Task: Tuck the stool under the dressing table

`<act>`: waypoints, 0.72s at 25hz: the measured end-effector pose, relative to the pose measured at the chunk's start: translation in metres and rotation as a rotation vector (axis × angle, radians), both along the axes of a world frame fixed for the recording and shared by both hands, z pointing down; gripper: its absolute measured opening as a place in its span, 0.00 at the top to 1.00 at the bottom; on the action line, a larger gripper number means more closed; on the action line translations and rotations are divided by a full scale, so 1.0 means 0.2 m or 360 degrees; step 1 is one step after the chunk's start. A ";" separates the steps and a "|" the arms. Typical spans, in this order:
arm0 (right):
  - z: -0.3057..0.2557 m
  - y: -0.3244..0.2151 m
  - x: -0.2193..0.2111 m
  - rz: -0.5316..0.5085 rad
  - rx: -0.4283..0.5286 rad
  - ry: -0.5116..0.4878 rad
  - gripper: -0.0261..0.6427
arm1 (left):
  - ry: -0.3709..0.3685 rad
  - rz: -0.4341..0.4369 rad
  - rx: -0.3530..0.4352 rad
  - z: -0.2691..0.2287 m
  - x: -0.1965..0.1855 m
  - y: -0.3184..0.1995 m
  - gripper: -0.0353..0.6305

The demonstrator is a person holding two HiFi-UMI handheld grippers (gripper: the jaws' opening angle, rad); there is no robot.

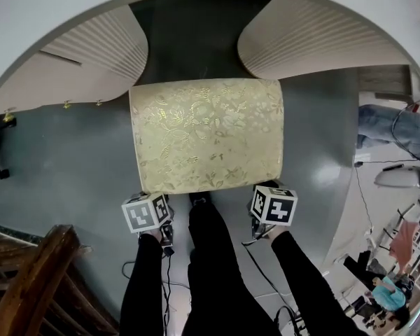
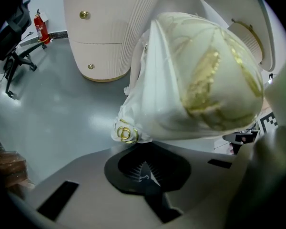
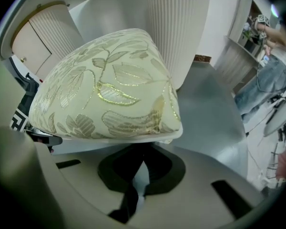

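Note:
The stool [image 1: 206, 135] has a cream cushion with a gold leaf pattern and stands on the grey floor before the gap [image 1: 196, 37] between the dressing table's two ribbed pedestals [image 1: 101, 51]. Its far edge sits at the mouth of that gap. My left gripper [image 1: 161, 197] is at the near left corner of the stool, my right gripper [image 1: 263, 192] at the near right corner. In the left gripper view the jaws [image 2: 144, 168] are shut just under the cushion corner [image 2: 181, 80]. In the right gripper view the right gripper [image 3: 142, 170] is pinched on a pale strip below the cushion rim [image 3: 109, 94].
A dark wooden chair [image 1: 35, 278] stands at the near left. A black chair base [image 2: 16, 61] and a red extinguisher [image 2: 40, 27] are far left. A person in jeans [image 1: 392, 128] stands at the right. Cables [image 1: 266, 278] trail beside my legs [image 1: 210, 257].

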State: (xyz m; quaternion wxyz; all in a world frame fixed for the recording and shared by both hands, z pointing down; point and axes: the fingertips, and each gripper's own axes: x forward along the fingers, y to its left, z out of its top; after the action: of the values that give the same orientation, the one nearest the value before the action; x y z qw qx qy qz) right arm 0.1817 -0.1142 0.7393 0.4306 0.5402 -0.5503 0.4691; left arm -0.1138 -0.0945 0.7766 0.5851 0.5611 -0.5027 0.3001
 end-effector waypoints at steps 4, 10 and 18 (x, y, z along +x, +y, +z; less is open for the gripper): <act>0.00 0.02 -0.01 0.0007 0.0004 -0.0010 0.95 | 0.0013 -0.0025 -0.0009 0.01 -0.01 0.00 0.94; 0.01 0.00 0.00 -0.0024 0.0086 0.0023 0.95 | 0.0038 0.0015 -0.0002 0.01 0.01 -0.01 0.94; 0.02 0.01 -0.01 -0.0064 0.0105 0.0002 0.95 | 0.0106 -0.0045 -0.0013 0.01 0.02 -0.02 0.94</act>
State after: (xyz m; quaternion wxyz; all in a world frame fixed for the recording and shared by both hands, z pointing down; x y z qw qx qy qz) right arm 0.1798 -0.1123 0.7441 0.4221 0.5433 -0.5759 0.4415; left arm -0.1092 -0.0980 0.7777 0.6079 0.5613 -0.4896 0.2750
